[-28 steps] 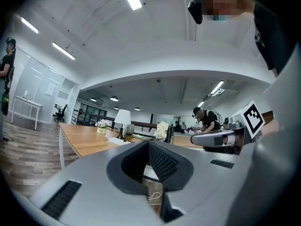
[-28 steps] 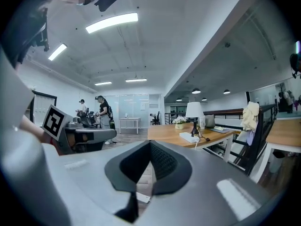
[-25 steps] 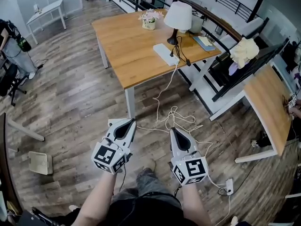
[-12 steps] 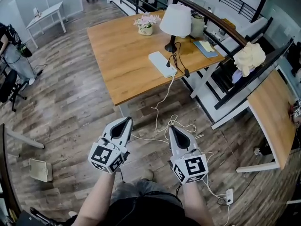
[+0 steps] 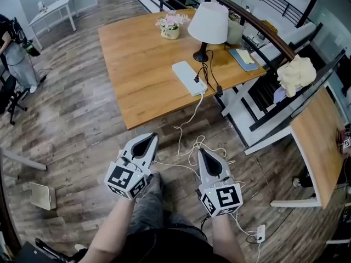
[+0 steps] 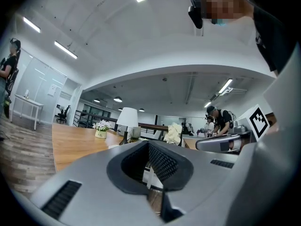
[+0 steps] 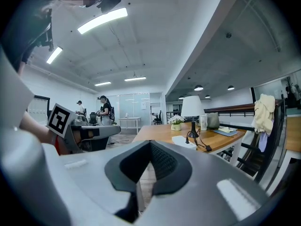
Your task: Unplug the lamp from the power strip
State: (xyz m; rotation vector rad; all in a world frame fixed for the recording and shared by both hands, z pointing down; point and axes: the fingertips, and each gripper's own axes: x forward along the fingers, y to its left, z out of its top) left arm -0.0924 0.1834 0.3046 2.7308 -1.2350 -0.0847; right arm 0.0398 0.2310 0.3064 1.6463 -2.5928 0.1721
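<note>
A lamp with a white shade (image 5: 208,22) stands on the wooden table (image 5: 142,64), also seen in the left gripper view (image 6: 127,117) and right gripper view (image 7: 192,106). Its black cord (image 5: 211,76) runs to a black plug (image 5: 197,79) seated in the white power strip (image 5: 189,78) beside the base. My left gripper (image 5: 149,139) and right gripper (image 5: 202,152) hover over the floor short of the table's near edge, side by side, pointing at it. Both are shut and hold nothing. The left gripper (image 6: 150,187) and right gripper (image 7: 137,187) show jaws closed together.
A flower pot (image 5: 171,25), a mug (image 5: 235,29) and a booklet (image 5: 244,56) share the table. The strip's white cable (image 5: 203,144) lies tangled on the floor toward a floor socket (image 5: 258,233). A black chair with cloth (image 5: 296,70), railing and another table (image 5: 321,130) stand right.
Both grippers have moved forward across the floor toward the table, which now sits closer in view. Their jaws stay shut and empty.
</note>
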